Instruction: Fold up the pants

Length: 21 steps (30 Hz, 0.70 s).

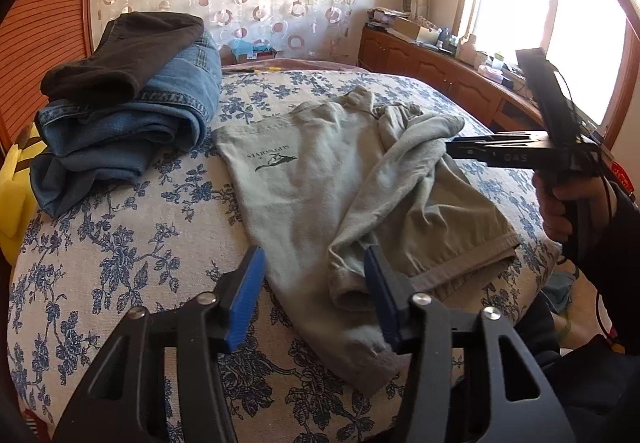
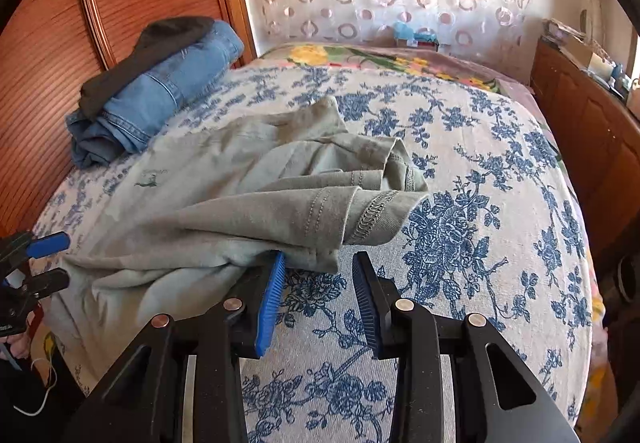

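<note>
Lying crumpled on the blue-flowered white bedspread (image 2: 460, 171), the pale grey-green cotton pants (image 1: 320, 179) spread just ahead of both grippers: the left gripper (image 1: 316, 295) stands open over one bunched edge, the right gripper (image 2: 320, 299) open beside a stitched hem.

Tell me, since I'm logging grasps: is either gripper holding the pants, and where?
Neither. The left gripper stands open over the gray-green pants, and the right gripper is open at a hem corner, pads not pressing.

Black gripper (image 1: 314, 297) frames, blue ribbed pads (image 1: 244, 297), silver screws.
</note>
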Tool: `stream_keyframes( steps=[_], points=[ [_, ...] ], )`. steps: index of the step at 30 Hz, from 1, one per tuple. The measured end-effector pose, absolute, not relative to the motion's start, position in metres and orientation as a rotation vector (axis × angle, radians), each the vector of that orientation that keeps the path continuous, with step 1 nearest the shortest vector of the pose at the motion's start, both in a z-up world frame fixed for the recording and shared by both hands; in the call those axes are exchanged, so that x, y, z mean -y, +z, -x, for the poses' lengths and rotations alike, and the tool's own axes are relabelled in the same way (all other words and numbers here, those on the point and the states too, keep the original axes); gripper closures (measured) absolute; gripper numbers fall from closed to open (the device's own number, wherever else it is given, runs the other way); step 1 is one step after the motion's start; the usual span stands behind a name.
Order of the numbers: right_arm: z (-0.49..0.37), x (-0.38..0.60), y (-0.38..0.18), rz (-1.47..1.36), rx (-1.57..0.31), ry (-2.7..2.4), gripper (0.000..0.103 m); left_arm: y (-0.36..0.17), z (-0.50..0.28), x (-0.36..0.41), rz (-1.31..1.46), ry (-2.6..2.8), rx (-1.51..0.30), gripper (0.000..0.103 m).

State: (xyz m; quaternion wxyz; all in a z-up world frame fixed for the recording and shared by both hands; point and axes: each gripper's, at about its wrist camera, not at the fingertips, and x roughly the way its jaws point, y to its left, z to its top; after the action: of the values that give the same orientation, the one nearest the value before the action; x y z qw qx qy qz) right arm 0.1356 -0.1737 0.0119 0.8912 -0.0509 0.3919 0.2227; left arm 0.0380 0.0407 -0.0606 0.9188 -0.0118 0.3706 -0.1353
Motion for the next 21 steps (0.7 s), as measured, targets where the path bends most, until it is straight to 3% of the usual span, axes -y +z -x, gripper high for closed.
stream_keyframes(
  steps=[3, 5, 7, 10, 21],
  points=[
    [-0.141, 0.168, 0.006, 0.127, -0.821, 0.455, 0.067, -0.059, -0.036, -0.040, 0.030, -0.294, -0.756, 0.059],
    [-0.144, 0.166, 0.005, 0.128, -0.820, 0.458, 0.074, -0.059, -0.035, -0.039, 0.029, -0.301, -0.755, 0.060],
    [-0.145, 0.166, 0.004, 0.118, -0.822, 0.480, 0.090, -0.059, -0.035, -0.039, 0.032, -0.302, -0.760, 0.061],
    [-0.141, 0.165, 0.003, 0.120, -0.821, 0.517, 0.096, -0.059, -0.036, -0.039, 0.037, -0.306, -0.755, 0.064],
    [-0.117, 0.190, 0.042, 0.088, -0.685, 0.525, 0.097, -0.058, -0.035, -0.037, 0.043, -0.329, -0.755, 0.074]
  ],
)
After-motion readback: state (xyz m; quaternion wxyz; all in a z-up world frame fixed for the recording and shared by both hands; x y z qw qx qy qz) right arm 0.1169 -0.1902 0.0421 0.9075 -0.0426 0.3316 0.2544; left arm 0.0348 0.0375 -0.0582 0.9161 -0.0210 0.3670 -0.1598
